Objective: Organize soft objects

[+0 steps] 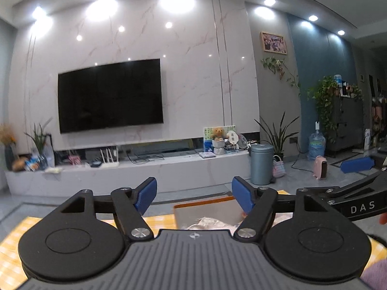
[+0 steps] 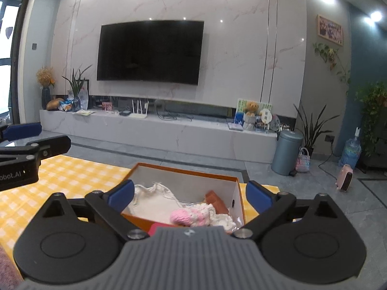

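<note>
An orange box with a white inside (image 2: 232, 193) stands on the yellow checked tablecloth (image 2: 79, 176). In it lie a white cloth (image 2: 154, 200), a pink and white knitted piece (image 2: 191, 215) and an orange-brown item (image 2: 216, 201). My right gripper (image 2: 189, 194) is open and empty, held above the near side of the box. My left gripper (image 1: 193, 197) is open and empty, held above the box (image 1: 203, 207), where a pale cloth (image 1: 208, 223) shows. The right gripper's finger (image 1: 355, 164) shows at the right of the left wrist view; the left gripper's finger (image 2: 23, 129) shows at the left of the right wrist view.
A low white TV bench (image 2: 157, 130) with a TV (image 2: 150, 50) above stands beyond the table. A blue-grey bin (image 2: 286, 152), a potted plant (image 2: 312, 125), a water jug (image 2: 350, 152) and a pink heater (image 2: 344, 177) stand on the floor at right.
</note>
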Available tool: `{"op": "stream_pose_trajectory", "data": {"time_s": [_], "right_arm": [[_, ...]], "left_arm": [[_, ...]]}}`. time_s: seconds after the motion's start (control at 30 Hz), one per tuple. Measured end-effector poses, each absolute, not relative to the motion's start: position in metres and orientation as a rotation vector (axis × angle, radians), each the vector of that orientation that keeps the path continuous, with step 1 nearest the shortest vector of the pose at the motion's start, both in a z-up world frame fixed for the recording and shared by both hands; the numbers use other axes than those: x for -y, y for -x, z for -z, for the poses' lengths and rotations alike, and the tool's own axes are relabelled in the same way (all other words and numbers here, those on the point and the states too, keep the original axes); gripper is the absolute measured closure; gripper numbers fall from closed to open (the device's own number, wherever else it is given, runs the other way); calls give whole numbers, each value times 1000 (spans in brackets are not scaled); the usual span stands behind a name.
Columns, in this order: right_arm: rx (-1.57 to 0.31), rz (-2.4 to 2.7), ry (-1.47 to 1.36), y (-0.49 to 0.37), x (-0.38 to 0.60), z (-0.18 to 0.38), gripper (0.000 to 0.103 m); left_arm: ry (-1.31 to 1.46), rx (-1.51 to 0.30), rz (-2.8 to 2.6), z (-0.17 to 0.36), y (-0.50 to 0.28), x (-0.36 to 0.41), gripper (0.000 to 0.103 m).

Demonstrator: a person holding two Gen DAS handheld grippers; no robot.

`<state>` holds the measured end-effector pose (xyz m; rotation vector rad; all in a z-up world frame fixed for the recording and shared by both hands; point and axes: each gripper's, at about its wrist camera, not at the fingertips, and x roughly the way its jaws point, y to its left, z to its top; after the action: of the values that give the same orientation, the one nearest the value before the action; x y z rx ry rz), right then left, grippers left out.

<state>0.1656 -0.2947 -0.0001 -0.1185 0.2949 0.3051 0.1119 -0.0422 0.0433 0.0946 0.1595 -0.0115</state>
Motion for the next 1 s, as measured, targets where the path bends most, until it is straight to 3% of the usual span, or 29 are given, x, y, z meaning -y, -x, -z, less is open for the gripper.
{"op": "stream_pose_trajectory", "data": {"time_s": [0.23, 0.3, 0.43, 1.0], "right_arm": [[-247, -270, 120, -106, 281, 25, 3], [-235, -284, 121, -92, 279, 36, 3], [-264, -278, 97, -79, 279, 56, 3], [-420, -195, 22, -82, 280, 127, 3]], "left_arm": [[-124, -164, -27, -30, -84, 47, 8], [-158, -145, -44, -19, -73, 48, 0], [-194, -142, -68, 3, -57, 52, 0], [-54, -443, -117, 73, -62, 19, 0]]}}
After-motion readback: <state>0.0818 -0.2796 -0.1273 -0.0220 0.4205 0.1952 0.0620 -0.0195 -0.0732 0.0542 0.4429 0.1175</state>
